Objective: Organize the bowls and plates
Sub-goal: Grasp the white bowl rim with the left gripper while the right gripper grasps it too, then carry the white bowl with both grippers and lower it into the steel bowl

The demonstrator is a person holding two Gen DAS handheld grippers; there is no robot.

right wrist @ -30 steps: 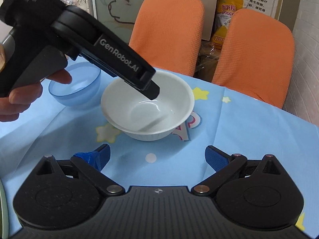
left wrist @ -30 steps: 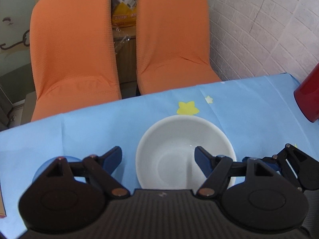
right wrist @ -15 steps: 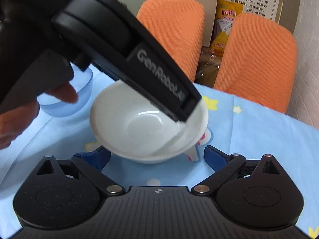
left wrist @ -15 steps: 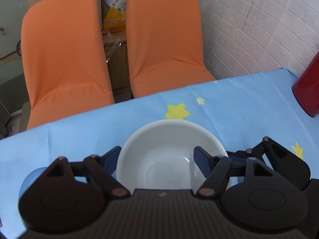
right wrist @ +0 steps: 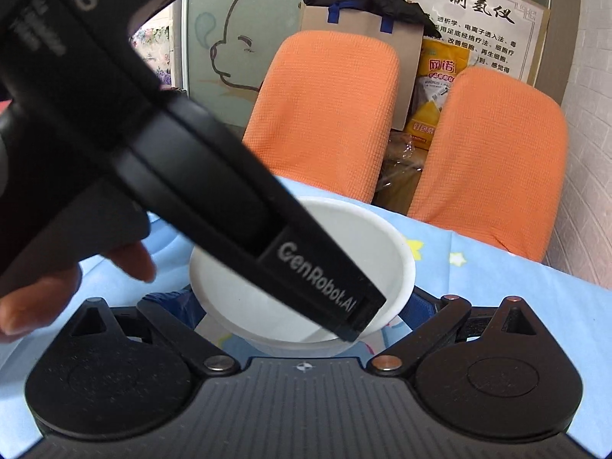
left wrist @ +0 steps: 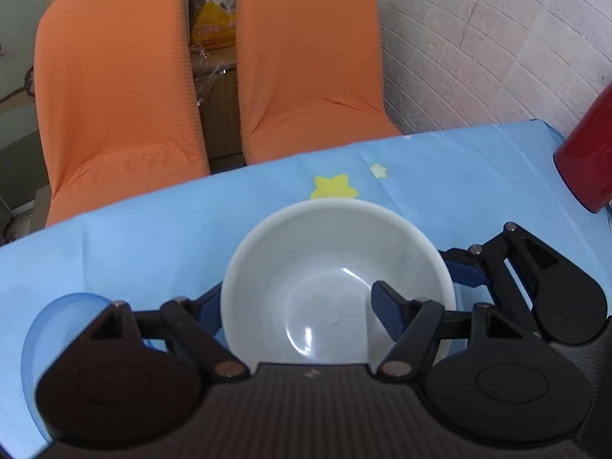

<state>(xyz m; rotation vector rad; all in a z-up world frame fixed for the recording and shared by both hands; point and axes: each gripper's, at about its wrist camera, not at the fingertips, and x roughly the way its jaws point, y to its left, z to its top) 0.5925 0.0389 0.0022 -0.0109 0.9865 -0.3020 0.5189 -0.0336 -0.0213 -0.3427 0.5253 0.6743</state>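
Observation:
A white bowl (left wrist: 336, 275) sits on the blue star-print tablecloth (left wrist: 134, 244). My left gripper (left wrist: 298, 306) is open over it: its right finger is inside the bowl, its left finger outside the left wall. My right gripper (right wrist: 302, 306) is open, with its fingers on either side of the same bowl (right wrist: 382, 244). The right gripper also shows in the left wrist view (left wrist: 535, 279), at the bowl's right. A translucent blue bowl (left wrist: 57, 325) lies at the left, partly hidden.
A red cylinder (left wrist: 589, 153) stands at the table's right edge. Two orange chairs (left wrist: 114, 95) stand behind the table. A white brick wall (left wrist: 497, 38) is at the right. The left gripper's body (right wrist: 191, 176) blocks much of the right wrist view.
Both grippers have moved in on the white bowl. It now lies between the right gripper's fingers, and the left gripper's right finger reaches deeper inside it.

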